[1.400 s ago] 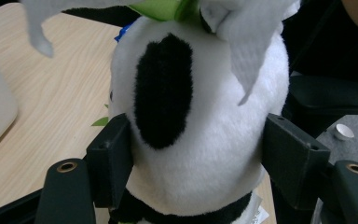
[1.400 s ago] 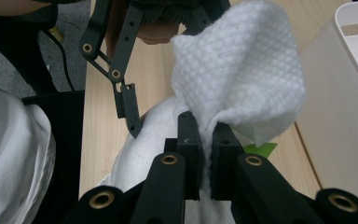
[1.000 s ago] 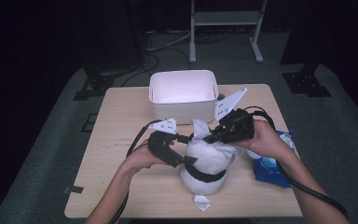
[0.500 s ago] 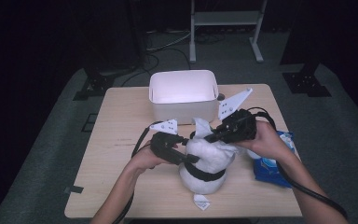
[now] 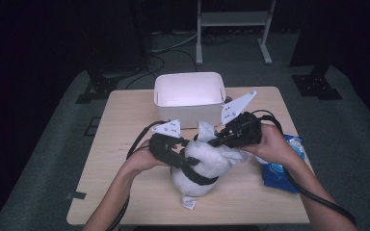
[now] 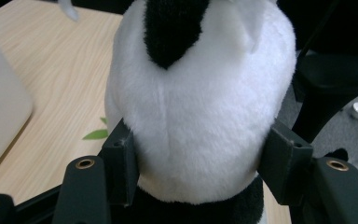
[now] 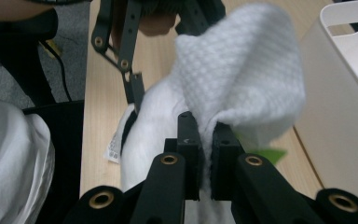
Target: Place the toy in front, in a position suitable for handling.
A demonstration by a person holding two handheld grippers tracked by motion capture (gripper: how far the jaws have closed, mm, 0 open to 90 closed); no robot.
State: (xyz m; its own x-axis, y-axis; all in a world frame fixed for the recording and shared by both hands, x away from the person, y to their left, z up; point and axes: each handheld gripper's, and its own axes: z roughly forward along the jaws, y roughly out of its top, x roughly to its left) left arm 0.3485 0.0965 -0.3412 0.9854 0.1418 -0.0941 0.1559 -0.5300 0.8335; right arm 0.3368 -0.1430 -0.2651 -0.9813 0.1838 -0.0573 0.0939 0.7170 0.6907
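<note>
- Since a second ago my left gripper (image 5: 185,156) has come in against the plush panda (image 5: 200,166), and its jaws have just been closing; in the left gripper view the pads (image 6: 121,163) now press into the white fur on both sides of the toy's body.
- Panda sits on the table (image 5: 125,125) just in front of the white bin (image 5: 189,94), upright, with its sewn tag (image 5: 189,204) lying on the wood on the side away from the bin.
- Right gripper (image 5: 217,140) is pinched nearly shut on a white textured cloth (image 7: 247,84), which drapes over the top of the panda on the bin side.
- Risk one, as I judge it: the fur is soft and springy, so my left hold may be mostly on pile and stuffing. If I lift or twist, the toy could squirm out and topple toward the bin.
- Risk two: the cloth is caught by one fold only. A hard wipe could pull it free of my right gripper, or drag the panda along instead of sliding over it.
- Risk three: both grippers work close together above the toy, so the right jaws may knock my left linkage (image 7: 126,51).
- Blue packet (image 5: 279,166) lies beyond the panda from my left gripper, under my right forearm, and could get swept off the table edge.
</note>
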